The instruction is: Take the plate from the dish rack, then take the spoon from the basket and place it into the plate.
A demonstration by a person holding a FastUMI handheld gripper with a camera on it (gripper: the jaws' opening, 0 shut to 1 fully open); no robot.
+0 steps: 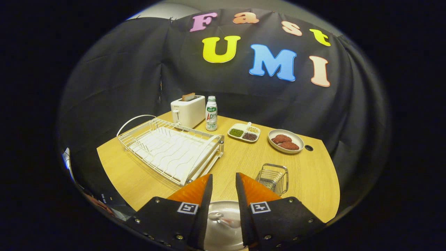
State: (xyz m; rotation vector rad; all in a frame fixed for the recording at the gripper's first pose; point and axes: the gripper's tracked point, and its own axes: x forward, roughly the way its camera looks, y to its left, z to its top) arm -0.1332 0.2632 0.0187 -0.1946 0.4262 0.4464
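Note:
A round silver plate lies on the wooden table under and between my fingers. The spoon rests in the plate, its bowl showing in the gap between the fingers. My gripper hovers above the plate, open by a narrow gap, with nothing between the fingertips. The white wire dish rack stands ahead to the left with no dishes in it. The small metal wire basket sits just right of my right finger and looks empty.
A white toaster with a slice of toast and a white bottle stand at the back of the table. A divided dish of beans and a bowl of reddish patties sit at the back right.

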